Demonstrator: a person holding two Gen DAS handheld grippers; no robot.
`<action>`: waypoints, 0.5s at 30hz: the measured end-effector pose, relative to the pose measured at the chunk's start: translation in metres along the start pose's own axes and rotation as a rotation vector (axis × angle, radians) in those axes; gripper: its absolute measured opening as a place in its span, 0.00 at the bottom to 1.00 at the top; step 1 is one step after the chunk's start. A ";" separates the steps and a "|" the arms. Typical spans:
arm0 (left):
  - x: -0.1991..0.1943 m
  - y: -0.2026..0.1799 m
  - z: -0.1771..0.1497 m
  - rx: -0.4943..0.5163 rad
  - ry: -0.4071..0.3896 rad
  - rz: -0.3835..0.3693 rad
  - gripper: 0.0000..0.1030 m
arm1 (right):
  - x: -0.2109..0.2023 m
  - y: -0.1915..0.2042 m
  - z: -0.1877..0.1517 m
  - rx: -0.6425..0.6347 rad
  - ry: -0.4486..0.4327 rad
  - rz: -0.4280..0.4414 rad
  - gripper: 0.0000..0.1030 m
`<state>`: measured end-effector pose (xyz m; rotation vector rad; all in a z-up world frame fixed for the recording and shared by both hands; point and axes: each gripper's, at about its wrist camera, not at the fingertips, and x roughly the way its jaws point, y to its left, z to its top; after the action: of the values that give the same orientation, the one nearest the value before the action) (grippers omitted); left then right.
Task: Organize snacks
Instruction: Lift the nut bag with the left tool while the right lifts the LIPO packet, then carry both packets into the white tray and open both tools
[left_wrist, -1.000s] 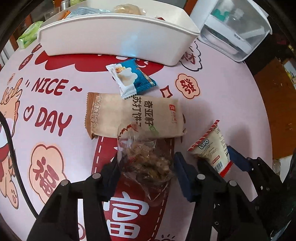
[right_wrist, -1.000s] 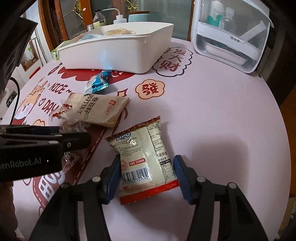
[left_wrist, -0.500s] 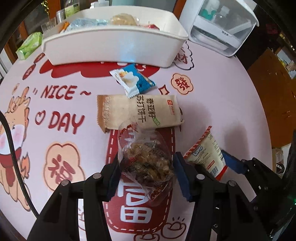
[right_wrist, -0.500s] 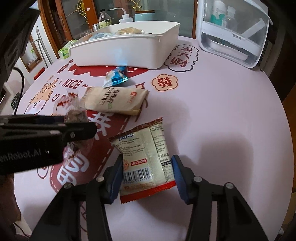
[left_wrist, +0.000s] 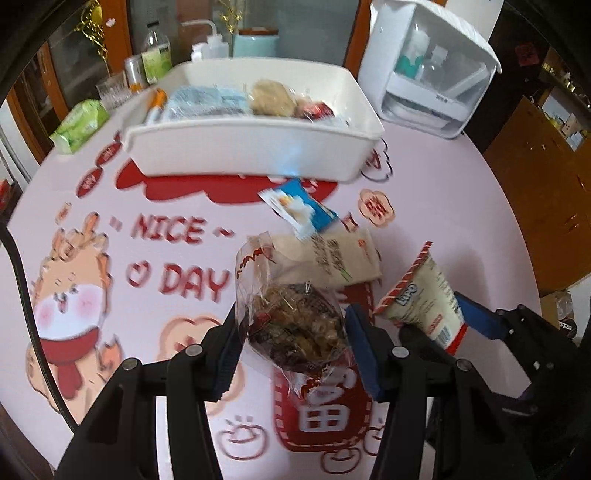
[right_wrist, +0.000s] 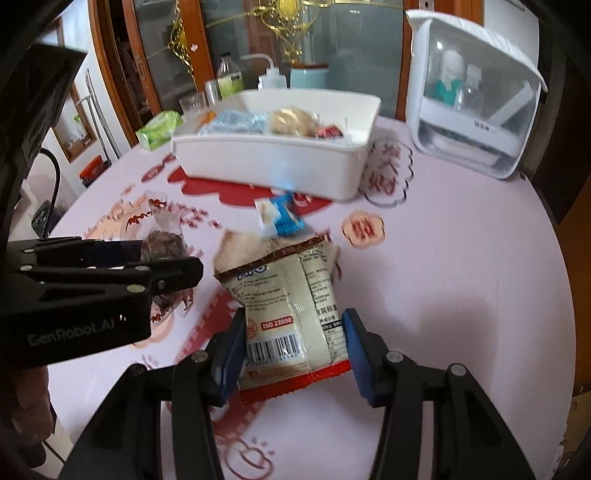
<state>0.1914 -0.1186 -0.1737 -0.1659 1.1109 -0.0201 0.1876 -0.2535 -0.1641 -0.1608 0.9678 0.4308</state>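
My left gripper (left_wrist: 293, 332) is shut on a clear bag of brown nut snack (left_wrist: 295, 325) and holds it above the table; it also shows in the right wrist view (right_wrist: 164, 245). My right gripper (right_wrist: 293, 343) is shut on a cream Lipo packet with red edges (right_wrist: 291, 317), lifted off the table; the packet shows in the left wrist view (left_wrist: 424, 299). A beige cracker pack (left_wrist: 332, 258) and a small blue-white packet (left_wrist: 299, 208) lie on the table. The white bin (left_wrist: 251, 147) beyond them holds several snacks.
A white and clear appliance (left_wrist: 436, 74) stands at the back right. A green packet (left_wrist: 79, 123), bottles and a glass (left_wrist: 114, 88) stand at the back left. The pink printed tablecloth (left_wrist: 110, 258) covers the round table; its edge curves at right.
Both grippers have risen with their packets, which were lying on the table a second ago. The bin's inside has come into view.
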 end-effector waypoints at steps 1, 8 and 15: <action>-0.005 0.005 0.004 0.007 -0.014 0.012 0.52 | -0.003 0.003 0.006 0.006 -0.014 0.003 0.49; -0.035 0.049 0.041 0.031 -0.105 0.081 0.52 | -0.020 0.019 0.046 0.047 -0.096 -0.004 0.49; -0.065 0.093 0.096 0.069 -0.202 0.152 0.52 | -0.046 0.027 0.104 0.091 -0.210 -0.041 0.49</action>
<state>0.2417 -0.0081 -0.0876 -0.0209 0.9169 0.0919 0.2332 -0.2082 -0.0660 -0.0515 0.7746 0.3578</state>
